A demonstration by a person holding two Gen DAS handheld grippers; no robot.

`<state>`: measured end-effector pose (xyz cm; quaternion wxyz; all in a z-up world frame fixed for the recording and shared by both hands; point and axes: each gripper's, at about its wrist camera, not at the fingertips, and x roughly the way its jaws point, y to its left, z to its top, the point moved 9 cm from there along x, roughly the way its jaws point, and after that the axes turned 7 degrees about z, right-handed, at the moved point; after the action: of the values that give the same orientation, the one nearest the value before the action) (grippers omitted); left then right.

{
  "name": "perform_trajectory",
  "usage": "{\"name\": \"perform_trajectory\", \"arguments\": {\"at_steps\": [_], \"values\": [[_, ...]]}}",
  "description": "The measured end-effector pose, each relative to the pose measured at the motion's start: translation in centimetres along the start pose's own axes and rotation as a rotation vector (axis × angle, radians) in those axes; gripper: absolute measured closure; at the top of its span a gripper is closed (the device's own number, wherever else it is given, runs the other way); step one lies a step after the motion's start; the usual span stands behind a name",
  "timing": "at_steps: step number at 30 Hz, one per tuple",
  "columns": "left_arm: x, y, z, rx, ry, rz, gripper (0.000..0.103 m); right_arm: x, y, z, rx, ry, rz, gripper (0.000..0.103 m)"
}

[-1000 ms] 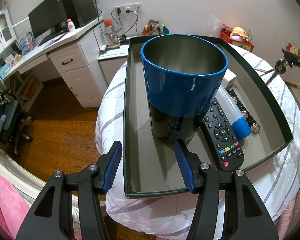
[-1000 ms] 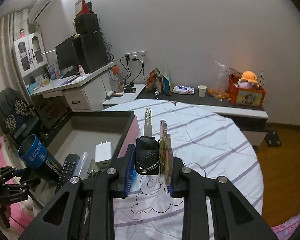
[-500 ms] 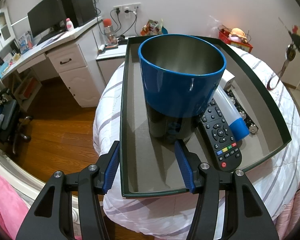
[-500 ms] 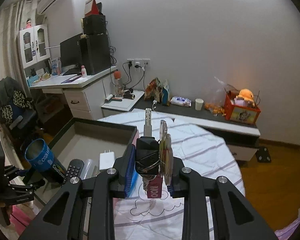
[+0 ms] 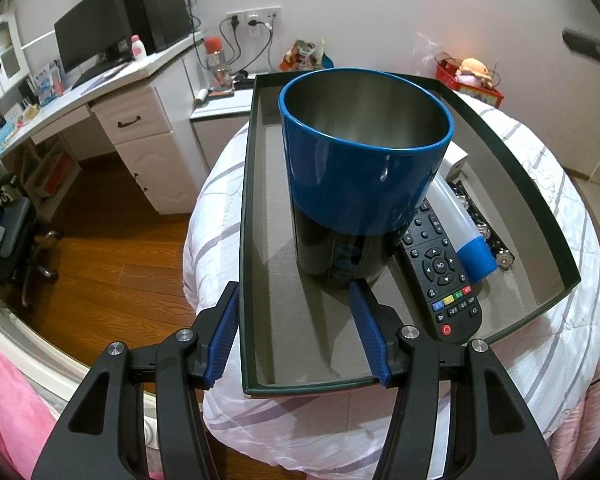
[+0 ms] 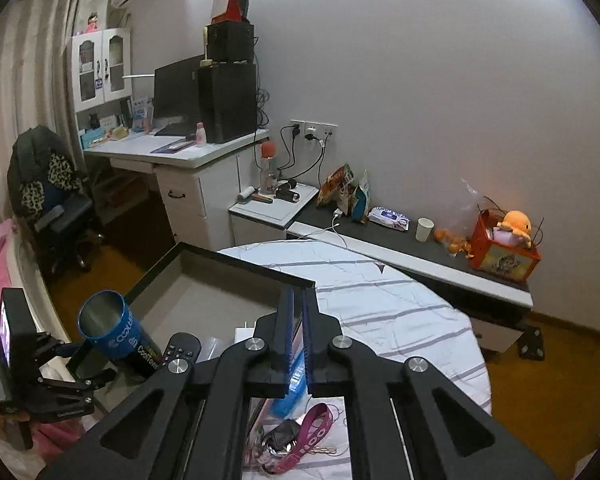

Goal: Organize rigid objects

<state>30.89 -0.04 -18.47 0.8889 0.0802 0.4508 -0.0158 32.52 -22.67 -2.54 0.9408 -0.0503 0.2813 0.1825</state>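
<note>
A blue steel-lined cup [image 5: 364, 184] hangs tilted over the near end of the dark green tray [image 5: 268, 208], and my left gripper [image 5: 294, 290] is shut on its dark base. The right wrist view shows the same cup [image 6: 108, 332] held by the left gripper [image 6: 60, 364] at the tray's [image 6: 204, 296] corner. Above the tray's right wall, my right gripper [image 6: 297, 296] is shut with nothing between its pads. Below it on the white quilt lies a bunch of keys [image 6: 284, 442] with a purple lanyard [image 6: 312, 428].
A black remote [image 5: 440, 272], a blue-capped tube [image 5: 460, 232] and a white charger [image 5: 454, 158] lie in the tray. The tray rests on a round, white-quilted bed [image 6: 400, 320]. A desk [image 6: 172, 152], an office chair [image 6: 56, 208] and a low bench [image 6: 420, 248] stand beyond.
The right gripper has let go of the key bunch, shut, and risen. The keys now lie on the quilt beneath it. The left gripper still holds the cup in the same place.
</note>
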Motion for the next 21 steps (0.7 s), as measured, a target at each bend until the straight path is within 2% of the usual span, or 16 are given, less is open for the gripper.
{"name": "perform_trajectory", "arguments": {"at_steps": [1, 2, 3, 5, 12, 17, 21], "values": [[0.0, 0.0, 0.0, -0.001, 0.001, 0.0, 0.047, 0.3, -0.1, -0.9, -0.005, 0.036, -0.002, 0.096], [0.1, 0.0, 0.1, 0.0, 0.0, -0.001, 0.047, 0.8, -0.2, -1.7, -0.008, 0.071, -0.003, 0.09], [0.0, -0.1, -0.1, 0.0, 0.0, -0.001, 0.047, 1.2, -0.5, -2.8, -0.004, 0.089, -0.009, 0.078], [0.0, -0.1, -0.1, 0.001, -0.002, -0.003, 0.046, 2.0, -1.2, -5.5, 0.004, 0.147, -0.03, 0.063], [0.1, -0.2, -0.1, 0.002, -0.004, -0.004, 0.046, 4.3, -2.3, -13.3, 0.101, 0.283, 0.009, 0.063], [0.0, -0.2, -0.2, 0.0, -0.003, -0.006, 0.046, 5.6, -3.4, -15.3, 0.177, 0.316, 0.023, 0.063], [0.1, -0.1, -0.2, 0.001, -0.003, -0.004, 0.046, 6.8, -4.0, -15.4, 0.234, 0.311, 0.047, 0.063]]}}
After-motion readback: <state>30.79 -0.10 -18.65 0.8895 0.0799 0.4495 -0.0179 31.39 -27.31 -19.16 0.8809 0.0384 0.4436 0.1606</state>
